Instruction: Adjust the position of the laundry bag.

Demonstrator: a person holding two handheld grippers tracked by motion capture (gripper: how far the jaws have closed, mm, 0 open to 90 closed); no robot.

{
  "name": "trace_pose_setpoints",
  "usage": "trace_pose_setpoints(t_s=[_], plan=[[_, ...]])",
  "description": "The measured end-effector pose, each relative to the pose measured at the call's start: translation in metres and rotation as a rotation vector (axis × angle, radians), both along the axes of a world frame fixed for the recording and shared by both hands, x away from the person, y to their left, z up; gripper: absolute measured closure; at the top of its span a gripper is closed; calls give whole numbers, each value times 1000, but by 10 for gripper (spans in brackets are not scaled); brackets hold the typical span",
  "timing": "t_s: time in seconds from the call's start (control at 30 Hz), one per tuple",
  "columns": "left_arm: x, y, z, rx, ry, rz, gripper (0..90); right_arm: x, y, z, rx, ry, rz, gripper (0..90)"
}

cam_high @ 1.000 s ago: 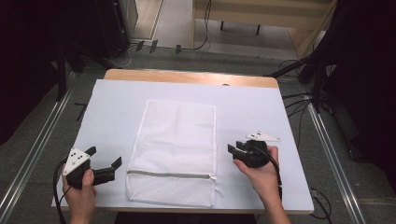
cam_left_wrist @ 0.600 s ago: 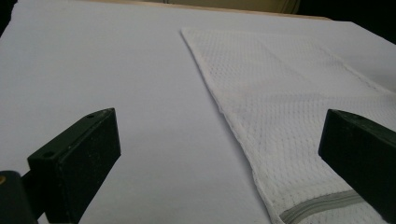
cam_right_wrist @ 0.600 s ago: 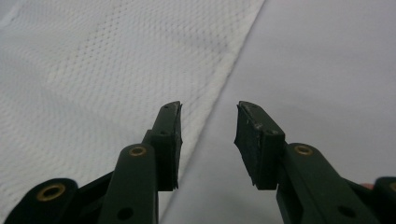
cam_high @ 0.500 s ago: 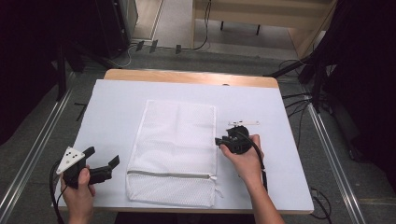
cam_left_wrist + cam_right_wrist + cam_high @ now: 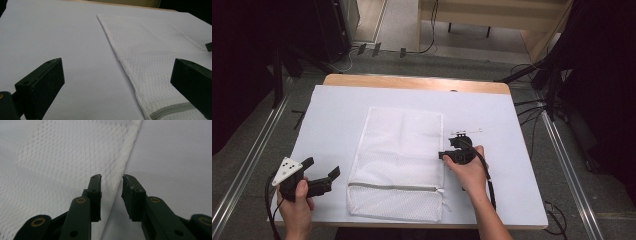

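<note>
The right gripper [image 5: 111, 195], jaws just closing and still apart, straddles the right edge of the mesh bag [image 5: 402, 160] lying flat mid-table. The left gripper [image 5: 319, 175] waits wide open. Risk: pads slip off the thin hem.

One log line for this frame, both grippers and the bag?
left gripper: open, off bag | right gripper: closing, straddling mesh bag right edge, not clamped
</note>
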State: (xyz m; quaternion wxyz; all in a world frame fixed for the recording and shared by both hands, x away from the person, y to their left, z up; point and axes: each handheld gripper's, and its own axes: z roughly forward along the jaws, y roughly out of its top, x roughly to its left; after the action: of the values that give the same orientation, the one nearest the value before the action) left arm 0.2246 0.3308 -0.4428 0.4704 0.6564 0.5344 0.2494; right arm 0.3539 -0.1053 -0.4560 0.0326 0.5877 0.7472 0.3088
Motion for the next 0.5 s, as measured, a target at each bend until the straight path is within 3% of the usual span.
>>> trace_pose_setpoints(t_s=[0.13, 0.37, 0.43, 0.5], plan=[[0, 0, 0, 0, 1, 4, 0, -2, 3, -1, -2, 11, -2, 716], [0, -1, -1, 5, 11, 7, 0, -10, 16, -3, -106, -51, -20, 789], [1, -3, -1, 11, 12, 8, 0, -13, 21, -3, -158, -80, -23, 819], [1, -4, -1, 12, 13, 3, 0, -15, 26, -3, -193, -100, -9, 881]])
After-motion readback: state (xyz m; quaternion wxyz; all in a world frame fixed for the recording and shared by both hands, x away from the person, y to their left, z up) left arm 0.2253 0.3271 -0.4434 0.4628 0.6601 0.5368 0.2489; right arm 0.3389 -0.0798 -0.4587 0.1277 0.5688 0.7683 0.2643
